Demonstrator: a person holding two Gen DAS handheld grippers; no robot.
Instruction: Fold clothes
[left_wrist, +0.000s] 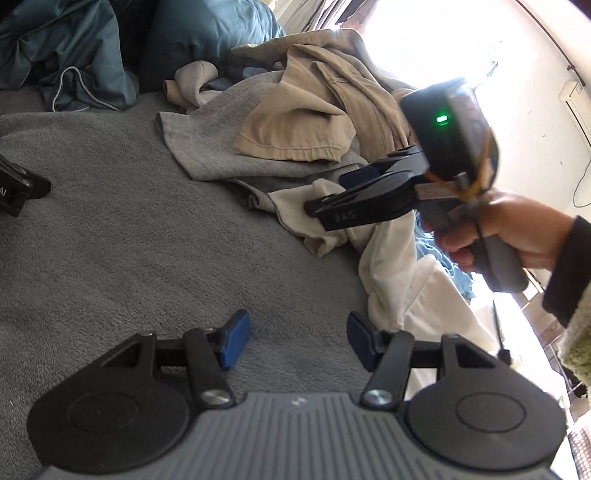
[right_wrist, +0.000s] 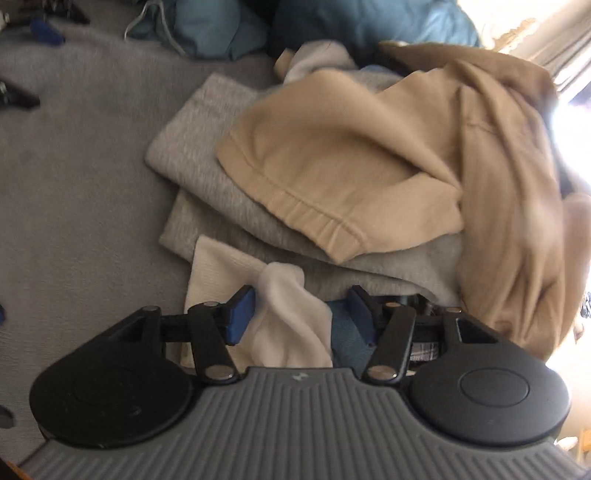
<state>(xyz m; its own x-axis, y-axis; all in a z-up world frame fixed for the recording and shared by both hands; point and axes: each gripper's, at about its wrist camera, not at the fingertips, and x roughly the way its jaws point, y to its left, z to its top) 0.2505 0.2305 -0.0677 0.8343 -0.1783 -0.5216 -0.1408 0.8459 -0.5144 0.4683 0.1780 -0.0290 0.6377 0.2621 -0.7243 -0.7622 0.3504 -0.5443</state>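
Patience pays: right hand-held gripper (right_wrist: 299, 314), jaws apart around the cream cloth (right_wrist: 291, 317) at six o'clock of the pile, should pinch one edge while the left hand-held gripper (left_wrist: 295, 338) waits wide, empty

Grey blanket (left_wrist: 129, 229), glaring bright window (left_wrist: 424, 44)

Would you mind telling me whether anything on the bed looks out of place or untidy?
Yes: the clothes lie in a crumpled heap, not folded. A tan cotton garment sprawls over a grey knit sweater, and a rumpled white cloth sticks out beneath them at the pile's near edge.
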